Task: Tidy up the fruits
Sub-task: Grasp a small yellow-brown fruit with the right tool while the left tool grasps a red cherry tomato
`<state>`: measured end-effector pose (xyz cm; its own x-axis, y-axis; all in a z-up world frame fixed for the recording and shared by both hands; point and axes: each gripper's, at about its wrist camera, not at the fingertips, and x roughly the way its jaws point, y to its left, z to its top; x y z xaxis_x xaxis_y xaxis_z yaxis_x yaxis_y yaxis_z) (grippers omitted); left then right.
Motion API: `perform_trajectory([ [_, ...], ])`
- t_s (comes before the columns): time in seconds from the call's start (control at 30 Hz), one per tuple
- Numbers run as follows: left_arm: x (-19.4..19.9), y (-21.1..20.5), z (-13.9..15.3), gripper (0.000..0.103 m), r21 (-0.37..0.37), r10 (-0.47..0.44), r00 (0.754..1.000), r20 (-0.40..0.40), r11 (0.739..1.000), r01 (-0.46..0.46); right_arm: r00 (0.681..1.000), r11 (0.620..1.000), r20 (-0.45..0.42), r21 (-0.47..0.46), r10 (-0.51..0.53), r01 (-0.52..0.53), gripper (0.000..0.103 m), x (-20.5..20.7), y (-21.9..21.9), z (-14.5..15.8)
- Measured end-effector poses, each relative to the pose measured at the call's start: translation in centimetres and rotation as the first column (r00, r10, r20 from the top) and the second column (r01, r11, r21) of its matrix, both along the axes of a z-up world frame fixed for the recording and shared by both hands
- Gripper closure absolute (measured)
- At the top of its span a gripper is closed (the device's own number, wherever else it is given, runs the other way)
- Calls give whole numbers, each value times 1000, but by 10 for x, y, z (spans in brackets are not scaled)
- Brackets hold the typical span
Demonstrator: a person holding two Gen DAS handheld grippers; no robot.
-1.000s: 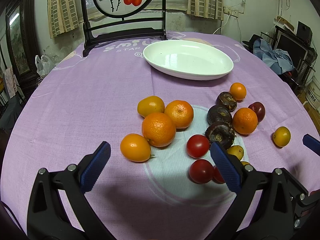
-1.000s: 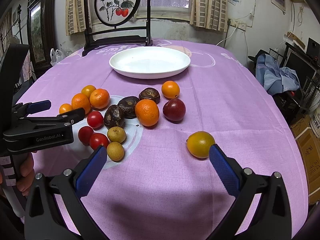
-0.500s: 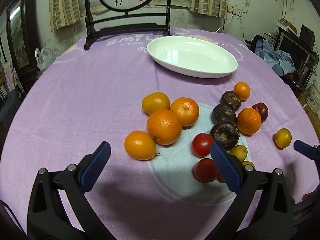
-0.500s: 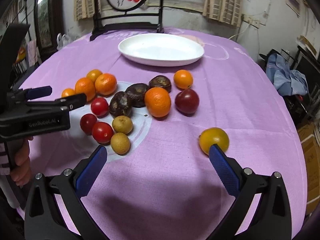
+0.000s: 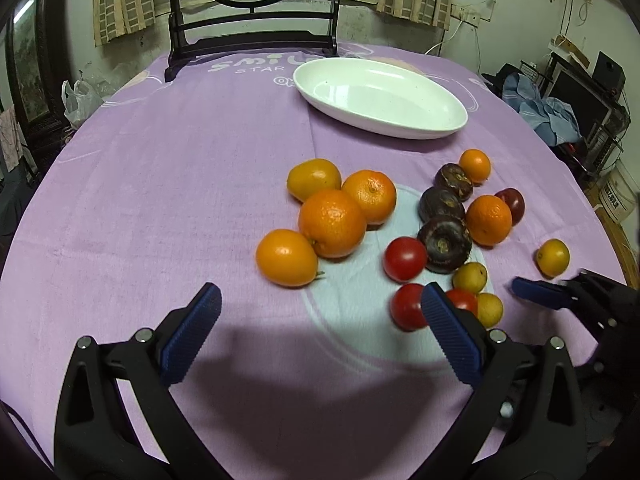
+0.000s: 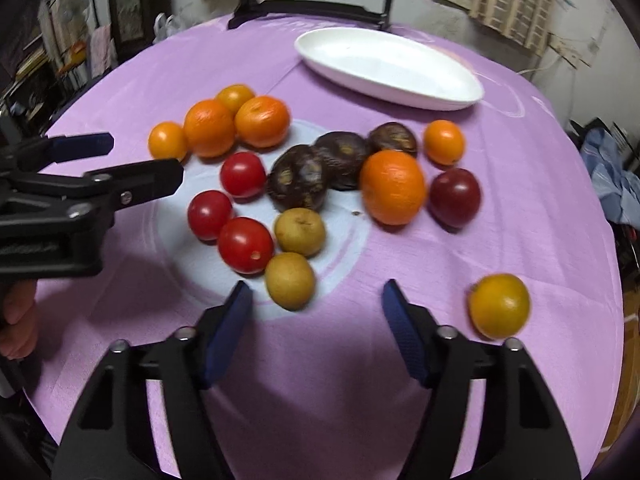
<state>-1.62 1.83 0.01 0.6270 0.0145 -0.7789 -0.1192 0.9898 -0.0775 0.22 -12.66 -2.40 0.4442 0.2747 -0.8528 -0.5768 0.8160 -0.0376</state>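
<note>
Loose fruit lies on the purple tablecloth: oranges [image 5: 332,223] [image 6: 392,187], red tomatoes [image 5: 405,258] [image 6: 245,245], dark passion fruits [image 5: 444,243] [image 6: 298,178], two yellow-brown longans [image 6: 289,280], a dark red plum [image 6: 455,197] and a lone yellow-orange fruit [image 6: 499,305] [image 5: 553,257]. An empty white oval dish [image 5: 448,124] [image 6: 460,100] stands at the back. My left gripper [image 5: 316,330] is open and empty, just short of the nearest orange fruit [image 5: 286,257]. My right gripper [image 6: 316,326] is open and empty, close to the nearer longan; the lone fruit lies right of it.
A dark wooden stand [image 5: 256,36] with a painted round panel sits at the table's far edge. The left gripper also shows in the right wrist view [image 6: 100,168] at the left. The round table's edge curves off on both sides; clutter stands beyond at the right [image 5: 560,112].
My right gripper has moved forward and left toward the fruit cluster, and its fingers have narrowed somewhat. The left gripper has shifted slightly; the fruit has not moved.
</note>
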Motion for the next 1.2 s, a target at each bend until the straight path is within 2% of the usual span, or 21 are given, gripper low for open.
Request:
perform_trajectory([
  [0.1,-3,-1,-1,2,3,-7,1000,-12,1000,7,999,1000,-22,12,26,-26,51,3,3,1],
  [0.2,-6,-7,-4,2,14,-28,999,-23,999,29,997,997,-43,36,69,-67,73,2,4,2],
  [0.27,-7,-10,-5,2,21,-47,999,-28,999,47,996,996,-45,44,76,-74,78,1,4,3],
  [0.47,-15,-16,-9,3,30,-122,992,-43,992,124,995,989,-68,128,79,-70,78,-4,-18,10],
  [0.63,-13,-14,-13,11,3,-151,986,-73,988,152,997,984,-35,171,65,-58,78,-12,-37,19],
  [0.77,-3,-22,-21,30,4,-168,979,-112,985,170,998,979,-26,197,65,-59,78,-18,-46,22],
  [0.83,3,-25,-26,31,-17,-170,976,-137,985,169,998,977,-20,206,66,-60,78,-20,-50,24],
  [0.93,5,-34,-26,33,4,-173,976,-133,985,175,998,975,-14,215,60,-56,78,-21,-57,28],
  [1.0,7,-40,-26,42,11,-186,974,-131,982,189,998,974,-12,221,54,-50,78,-21,-61,28],
  [1.07,10,-46,-25,43,22,-192,972,-133,980,197,999,973,-13,227,52,-48,78,-21,-64,28],
  [1.2,21,-52,-25,61,41,-201,972,-122,977,208,998,970,-15,236,57,-52,78,-22,-66,28],
])
